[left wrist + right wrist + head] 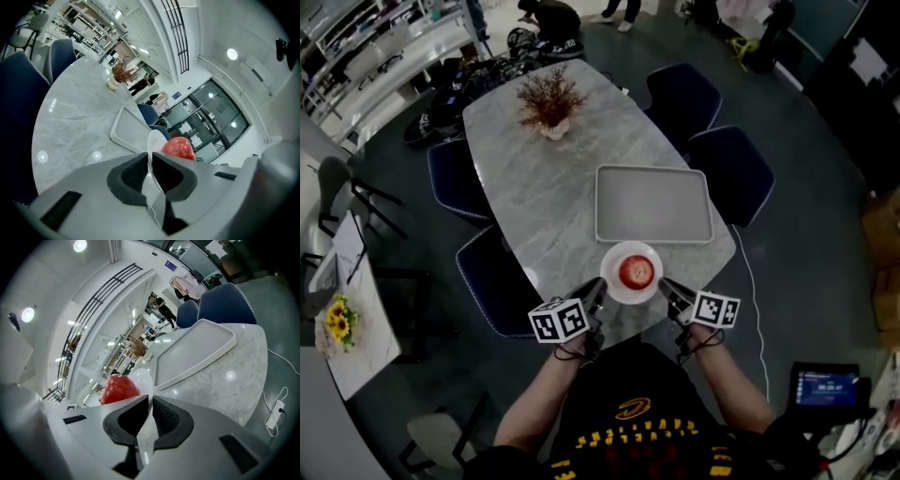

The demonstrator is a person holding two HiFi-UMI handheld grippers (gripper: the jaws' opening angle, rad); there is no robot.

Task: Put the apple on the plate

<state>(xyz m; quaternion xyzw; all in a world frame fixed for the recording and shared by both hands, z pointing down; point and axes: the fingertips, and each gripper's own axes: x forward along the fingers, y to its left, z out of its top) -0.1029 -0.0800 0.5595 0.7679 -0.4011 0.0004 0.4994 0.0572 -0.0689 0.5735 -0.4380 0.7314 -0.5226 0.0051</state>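
A red apple [637,271] sits in the middle of a small white plate [615,284] at the near end of the marble table. My left gripper [596,298] is shut on the plate's left rim and my right gripper [665,290] is shut on its right rim. In the left gripper view the thin plate rim [151,145] runs between the dark pads, with the apple [178,146] just beyond. The right gripper view shows the same plate rim [144,380] pinched between its pads and the apple [119,388] to the left.
A grey rectangular tray [653,203] lies just beyond the plate. A vase of dried red twigs [549,101] stands at the table's far end [581,150]. Dark blue chairs [731,172] ring the table. A cable [752,309] trails on the floor at right.
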